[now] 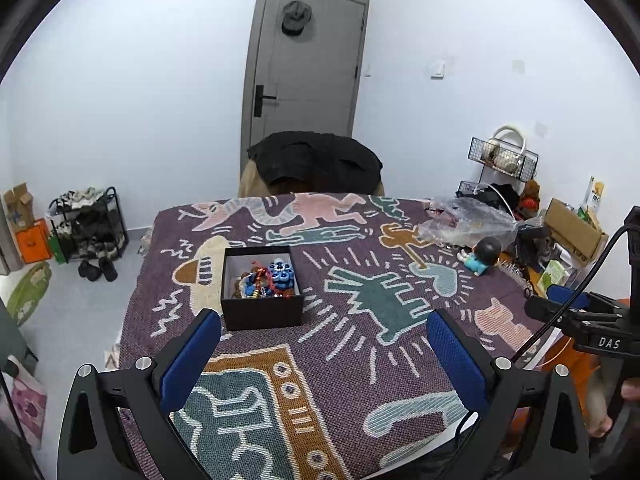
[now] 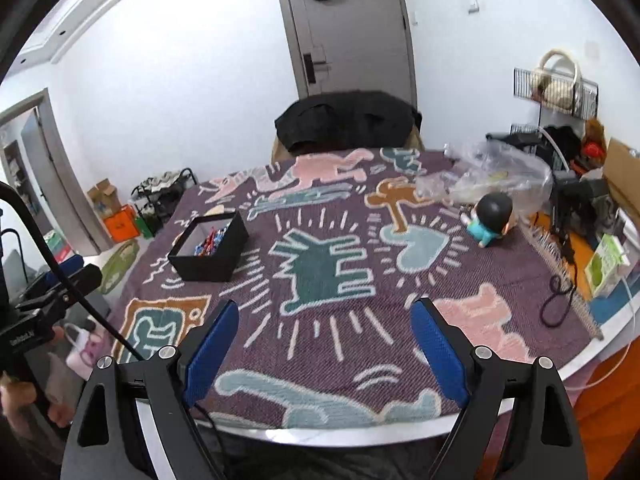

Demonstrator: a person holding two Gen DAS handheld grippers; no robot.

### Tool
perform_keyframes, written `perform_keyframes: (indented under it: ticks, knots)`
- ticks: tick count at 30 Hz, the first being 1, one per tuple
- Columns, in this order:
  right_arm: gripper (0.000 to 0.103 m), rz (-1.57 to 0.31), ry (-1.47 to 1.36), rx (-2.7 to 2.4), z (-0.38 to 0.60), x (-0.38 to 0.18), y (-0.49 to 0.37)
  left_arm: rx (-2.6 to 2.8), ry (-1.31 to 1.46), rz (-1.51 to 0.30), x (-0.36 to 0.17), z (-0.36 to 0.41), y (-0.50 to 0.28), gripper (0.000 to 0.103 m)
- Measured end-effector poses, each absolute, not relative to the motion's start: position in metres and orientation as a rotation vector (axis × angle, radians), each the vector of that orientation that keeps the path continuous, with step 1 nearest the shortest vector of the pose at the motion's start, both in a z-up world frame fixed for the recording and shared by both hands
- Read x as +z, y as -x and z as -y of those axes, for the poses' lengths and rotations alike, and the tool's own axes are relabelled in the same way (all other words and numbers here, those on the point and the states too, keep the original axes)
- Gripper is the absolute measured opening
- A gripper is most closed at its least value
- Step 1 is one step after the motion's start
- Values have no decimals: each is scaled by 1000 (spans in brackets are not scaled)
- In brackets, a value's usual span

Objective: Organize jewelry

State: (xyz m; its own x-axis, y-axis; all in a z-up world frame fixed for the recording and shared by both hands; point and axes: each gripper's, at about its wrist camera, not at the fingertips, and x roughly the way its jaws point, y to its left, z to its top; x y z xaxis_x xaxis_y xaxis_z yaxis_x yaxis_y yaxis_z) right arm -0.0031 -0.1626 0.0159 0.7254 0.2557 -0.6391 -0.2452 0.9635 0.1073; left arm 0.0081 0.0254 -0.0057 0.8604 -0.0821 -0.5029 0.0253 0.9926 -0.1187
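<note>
A round table [image 1: 556, 336] is covered by a purple woven cloth [image 1: 340, 364] patterned with cartoon figures in pink, teal, orange and pale blue. A black open box [image 1: 262, 308] is taken here as the landmark: it stands on the cloth and is filled with a tangle of blue, red and brown jewelry [image 1: 268, 278], piled inside without order. Beyond the box, a chair draped with a dark garment [image 1: 316, 162] is set at the far table edge, and behind that a grey door [image 1: 306, 64] is seen in a white wall, with a cap [image 1: 296, 18] hung near its top. To the left of the box, on the floor, a black shoe rack [image 1: 88, 224] and an orange bag [image 1: 34, 242] are seen. Well to the right of the box, a small doll in blue [image 2: 490, 218] lies beside crumpled clear plastic bags [image 2: 496, 174], and a wire rack [image 2: 556, 88] is fixed to the wall behind them. The left gripper [image 1: 324, 328] is held just in front of the box, its blue-padded jaws spread wide with nothing between them; the box sits just beyond the left finger. The right gripper [image 2: 326, 320] is held well to the right of the box, likewise wide open and holding nothing, over the near part of the cloth.
</note>
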Motion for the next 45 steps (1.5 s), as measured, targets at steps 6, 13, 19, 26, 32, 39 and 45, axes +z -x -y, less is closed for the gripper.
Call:
perform_keyframes:
  ticks: [6, 13, 19, 26, 32, 39, 45]
  knots:
    - [88, -703, -57, 299, 167, 13, 3, -51, 124, -523, -4, -27, -5, 103]
    - [88, -677, -35, 280, 162, 14, 8, -39, 113, -518, -3, -28, -3, 103]
    - [88, -676, -37, 266, 162, 13, 10, -38, 113, -523, -3, -27, -2, 103]
    - [88, -683, -31, 260, 159, 10, 10, -34, 115, -522, -3, -27, -1, 103]
    - [88, -684, -28, 255, 157, 10, 11, -29, 107, -519, -3, -27, 0, 103]
    - [88, -679, -26, 253, 156, 10, 11, -26, 105, -523, -2, -26, -1, 103]
    - [88, -677, -15, 248, 153, 10, 11, -26, 112, -527, -3, -25, -1, 103]
